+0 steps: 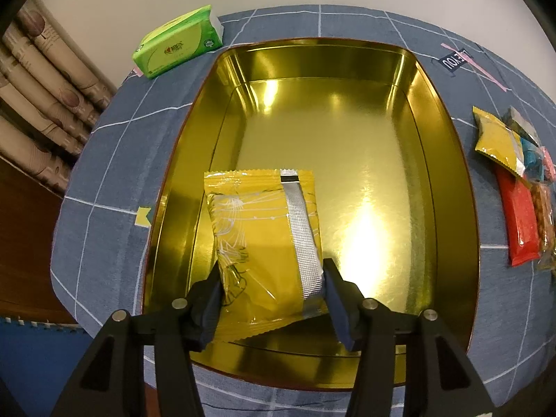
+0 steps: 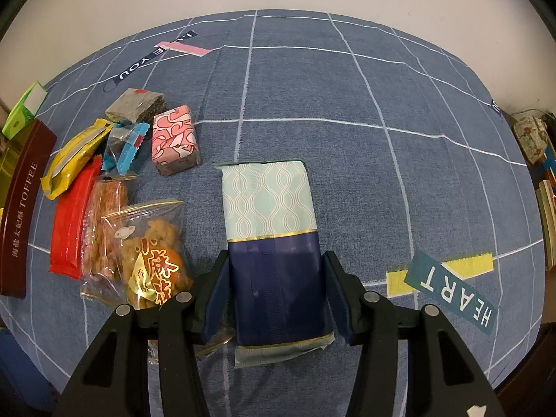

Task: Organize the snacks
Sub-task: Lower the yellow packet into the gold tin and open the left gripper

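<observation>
Left hand-held gripper (image 1: 272, 286): fingers clamp yellow foil snack packet (image 1: 264, 229) inside gold tin box (image 1: 451, 180).
Right hand-held gripper (image 2: 276, 290): parted, straddling navy-and-mint wrapped packet (image 2: 274, 243) on blue checked tabletop (image 2: 382, 173).
Left: snack pile (image 2: 114, 187).

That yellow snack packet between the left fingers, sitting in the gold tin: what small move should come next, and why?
Probably open the left gripper and let go. The yellow snack packet already lies inside the gold tin, apparently resting on its floor near the front left corner, so nothing is left to carry. Meanwhile the right gripper straddles the blue and mint packet on the tablecloth.
</observation>
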Motion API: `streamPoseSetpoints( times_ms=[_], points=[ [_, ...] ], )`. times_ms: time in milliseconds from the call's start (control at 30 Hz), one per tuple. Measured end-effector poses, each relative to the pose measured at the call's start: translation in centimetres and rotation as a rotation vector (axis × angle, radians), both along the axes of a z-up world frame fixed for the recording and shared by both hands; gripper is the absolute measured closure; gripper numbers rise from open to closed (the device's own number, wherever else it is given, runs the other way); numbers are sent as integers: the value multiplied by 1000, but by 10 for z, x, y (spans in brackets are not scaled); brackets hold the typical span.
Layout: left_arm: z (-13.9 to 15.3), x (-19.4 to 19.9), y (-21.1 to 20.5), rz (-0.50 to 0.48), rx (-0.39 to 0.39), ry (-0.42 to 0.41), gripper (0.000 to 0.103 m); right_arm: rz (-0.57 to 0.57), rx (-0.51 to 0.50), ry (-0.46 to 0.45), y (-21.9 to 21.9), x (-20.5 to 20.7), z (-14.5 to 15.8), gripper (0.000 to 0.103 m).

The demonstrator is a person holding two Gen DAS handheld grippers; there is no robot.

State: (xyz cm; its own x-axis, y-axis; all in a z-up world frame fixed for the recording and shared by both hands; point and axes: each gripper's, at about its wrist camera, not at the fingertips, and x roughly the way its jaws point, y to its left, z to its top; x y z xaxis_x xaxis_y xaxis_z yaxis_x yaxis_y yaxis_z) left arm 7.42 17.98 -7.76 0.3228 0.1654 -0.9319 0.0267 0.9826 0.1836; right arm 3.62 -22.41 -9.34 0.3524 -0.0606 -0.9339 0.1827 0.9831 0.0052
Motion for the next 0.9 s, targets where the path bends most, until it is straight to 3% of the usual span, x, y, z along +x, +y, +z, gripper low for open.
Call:
streamPoseSetpoints(
  times_ms=[300, 500, 767, 900],
  points=[
    [2, 1, 2, 5, -14, 0, 47, -6, -9, -2, 2, 0, 0, 55],
    [9, 0, 2, 5, -29, -30, 39, -26, -17, -13, 0, 0, 4, 56],
    [26, -5, 9, 25, -93, -82, 37, -57, -38, -81, -4, -1, 36, 57],
    [39, -16, 12, 51, -48, -149, 37, -47, -41, -115, 4, -1, 55, 57]
  ],
)
